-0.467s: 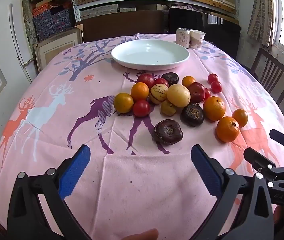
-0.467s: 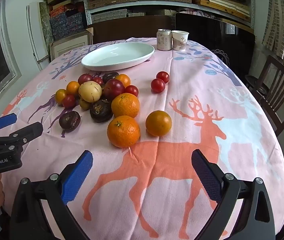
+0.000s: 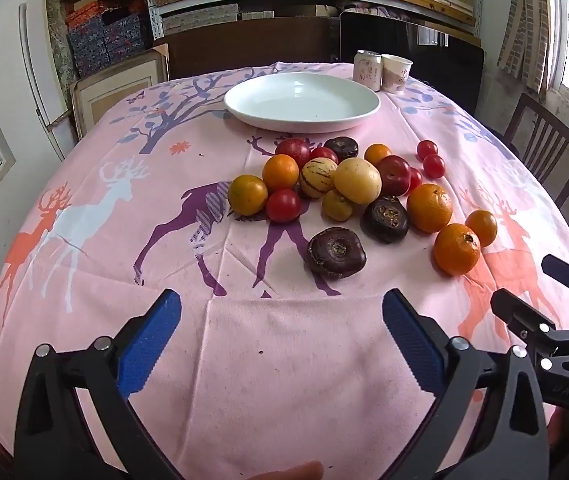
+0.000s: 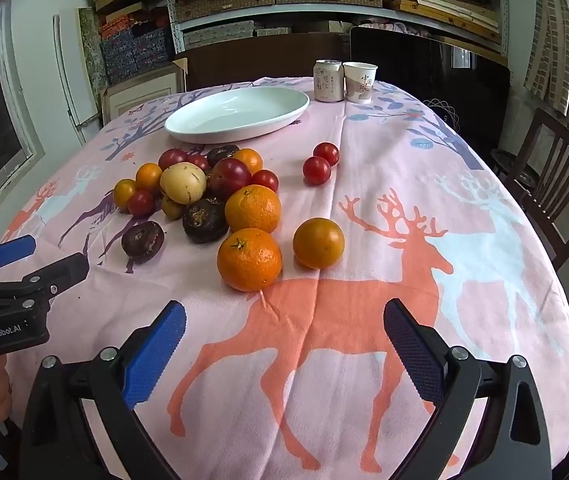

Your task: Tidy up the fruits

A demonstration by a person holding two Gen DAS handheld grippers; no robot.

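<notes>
Left gripper point(image 3: 282, 344) and right gripper point(image 4: 284, 350) gape wide, holding nothing; bare cloth point(image 4: 464, 208) at 3 o'clock of fruit point(image 4: 204, 196); plate point(image 3: 302, 102) at 12.

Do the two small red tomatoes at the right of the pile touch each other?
Touching. In the right wrist view the two tomatoes overlap with no cloth visible between them; the left wrist view shows the same.

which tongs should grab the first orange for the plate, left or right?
Right. The right tongs are open with the nearest orange just ahead between their fingers. The left tongs, also open, face a dark fruit instead. The plate holds nothing.
</notes>
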